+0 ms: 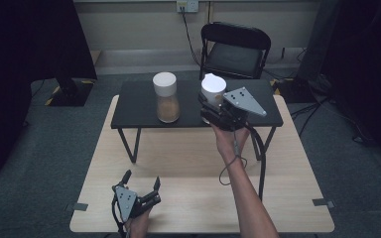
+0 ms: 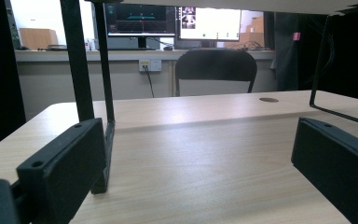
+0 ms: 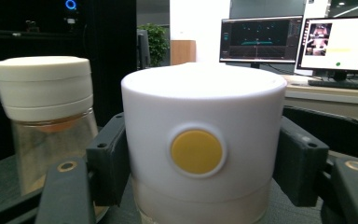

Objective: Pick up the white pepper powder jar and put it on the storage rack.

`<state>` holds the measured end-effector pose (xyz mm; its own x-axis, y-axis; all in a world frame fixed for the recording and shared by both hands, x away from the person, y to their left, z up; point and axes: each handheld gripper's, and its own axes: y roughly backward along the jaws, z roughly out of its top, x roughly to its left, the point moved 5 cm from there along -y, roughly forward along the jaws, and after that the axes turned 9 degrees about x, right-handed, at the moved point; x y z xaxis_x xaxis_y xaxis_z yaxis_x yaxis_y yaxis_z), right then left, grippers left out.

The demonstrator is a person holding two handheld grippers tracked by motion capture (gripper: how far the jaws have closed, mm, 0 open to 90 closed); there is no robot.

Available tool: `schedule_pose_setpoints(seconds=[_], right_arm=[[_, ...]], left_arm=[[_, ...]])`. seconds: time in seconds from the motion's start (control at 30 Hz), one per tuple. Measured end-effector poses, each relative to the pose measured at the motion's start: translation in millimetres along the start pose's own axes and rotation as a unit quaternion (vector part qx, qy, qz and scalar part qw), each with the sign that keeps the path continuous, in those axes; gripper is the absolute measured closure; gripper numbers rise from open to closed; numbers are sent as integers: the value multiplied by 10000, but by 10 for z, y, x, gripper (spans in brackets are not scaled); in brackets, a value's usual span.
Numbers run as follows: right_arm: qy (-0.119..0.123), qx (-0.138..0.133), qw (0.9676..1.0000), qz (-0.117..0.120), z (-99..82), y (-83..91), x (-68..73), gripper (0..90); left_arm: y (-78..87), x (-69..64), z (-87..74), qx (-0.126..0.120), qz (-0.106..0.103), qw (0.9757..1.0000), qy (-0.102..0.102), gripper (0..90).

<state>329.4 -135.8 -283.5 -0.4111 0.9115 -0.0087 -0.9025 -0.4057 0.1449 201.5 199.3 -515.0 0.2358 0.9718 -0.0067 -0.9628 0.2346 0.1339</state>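
Two white-lidded jars stand on a low black shelf [image 1: 139, 106]. The left jar [image 1: 165, 97] [image 3: 44, 116] holds brown powder and stands free. The right jar [image 1: 213, 87] [image 3: 198, 107] has a yellow round button on its white lid. My right gripper [image 1: 211, 102] [image 3: 198, 154] is shut on it, one jaw pressed against each side of the lid. My left gripper [image 1: 142, 179] [image 2: 198, 140] rests open near the front left of the wooden table [image 1: 198, 198], with nothing between its jaws.
The shelf stands on thin black legs [image 2: 79, 60] above the back half of the table. A black folding chair [image 1: 235, 49] sits behind the table. Monitors [image 3: 261, 39] line a desk beyond. The right gripper's cable [image 1: 263, 158] hangs over the table.
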Motion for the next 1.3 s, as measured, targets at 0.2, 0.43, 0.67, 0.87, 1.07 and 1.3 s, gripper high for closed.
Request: schedule_pose_setpoints(seconds=[0.2, 0.43, 0.67, 0.87, 1.07, 1.3], right_arm=[[-62, 15, 10000, -46, -21, -57, 4, 299], [-62, 40, 10000, -1, -32, -92, -21, 298], [-82, 81, 9999, -7, -16, -102, -13, 297], [-81, 87, 9999, 4, -15, -99, -23, 296], [-109, 142, 9998, 85, 8, -94, -57, 294], [-99, 13, 9999, -2, -1, -93, -28, 228]], left_arm=[[0, 0, 0, 0, 0, 10000, 0, 27], [0, 0, 0, -1, 1, 10000, 0, 28], [0, -4, 0, 2, 15, 10000, 0, 29], [0, -4, 0, 2, 16, 10000, 2, 29], [0, -4, 0, -1, 17, 10000, 1, 29], [0, -4, 0, 1, 16, 10000, 1, 29]])
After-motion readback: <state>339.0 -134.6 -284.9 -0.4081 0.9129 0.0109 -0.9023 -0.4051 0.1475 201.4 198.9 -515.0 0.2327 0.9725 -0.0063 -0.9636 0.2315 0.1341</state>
